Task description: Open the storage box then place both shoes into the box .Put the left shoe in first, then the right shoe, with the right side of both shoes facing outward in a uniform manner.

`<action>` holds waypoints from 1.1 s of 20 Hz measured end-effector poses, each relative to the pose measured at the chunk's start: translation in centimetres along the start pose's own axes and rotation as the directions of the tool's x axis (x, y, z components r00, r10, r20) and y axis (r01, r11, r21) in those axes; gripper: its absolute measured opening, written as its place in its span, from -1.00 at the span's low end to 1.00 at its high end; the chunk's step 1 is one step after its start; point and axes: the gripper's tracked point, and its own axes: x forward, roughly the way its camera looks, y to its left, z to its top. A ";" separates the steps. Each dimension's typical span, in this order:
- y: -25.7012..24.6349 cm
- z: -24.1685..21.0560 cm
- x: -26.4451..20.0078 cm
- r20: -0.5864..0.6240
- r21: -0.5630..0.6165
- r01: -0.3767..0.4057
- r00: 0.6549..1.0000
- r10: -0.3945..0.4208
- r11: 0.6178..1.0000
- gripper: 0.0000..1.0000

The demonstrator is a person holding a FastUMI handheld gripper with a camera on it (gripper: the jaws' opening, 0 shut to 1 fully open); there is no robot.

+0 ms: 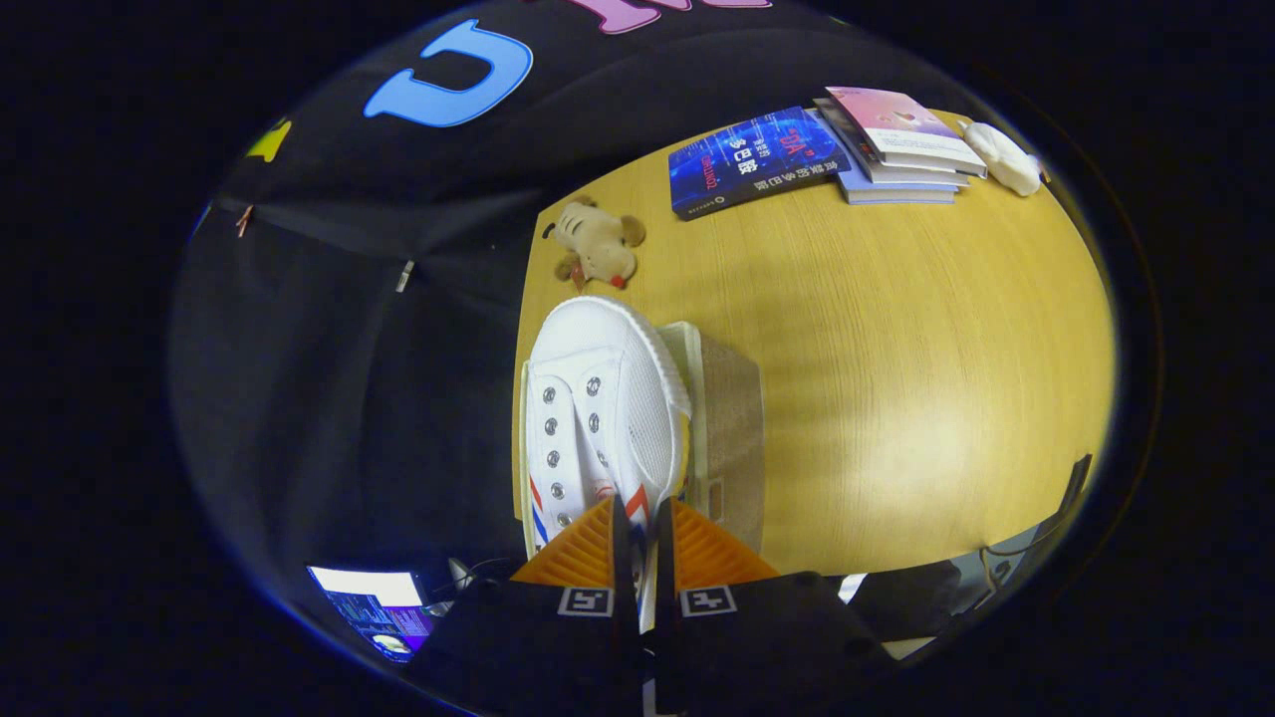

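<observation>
**Shoe pinched at the heel end, toe pointing away over the table edge**

Gripper view: Your gripper [637, 538] sits nearest the lens, its two fingers drawn close together with only a thin slit between them. That slit is taken up by the rear edge of the white shoe [598, 408], so you are holding the shoe by that edge, both fingers pressing on it. Your fingers cover the heel itself, and you cannot make out how deep the grip goes.

The shoe runs straight ahead of your fingers, toe cap farthest from you, eyelets and tongue facing the dark booth wall [329, 349]. Red and blue stripes show just beside the fingertips. Pressed against the shoe's far side is a pale, boxy thing [722, 438] with a beige face; whether it is the storage box is hard to tell, and its lower part is cut off behind your fingers.

Beyond the toe, on the wooden table [916, 398], lies a small plush toy [598, 244]. Farther off sit a blue book [752, 159], a stack of books [896, 144] and a white object [1006, 159], blurred at the table's end.
</observation>
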 end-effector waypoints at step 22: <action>-1.4 1.9 -0.3 0.051 -0.028 -0.039 0.998 0.041 0.999 0.93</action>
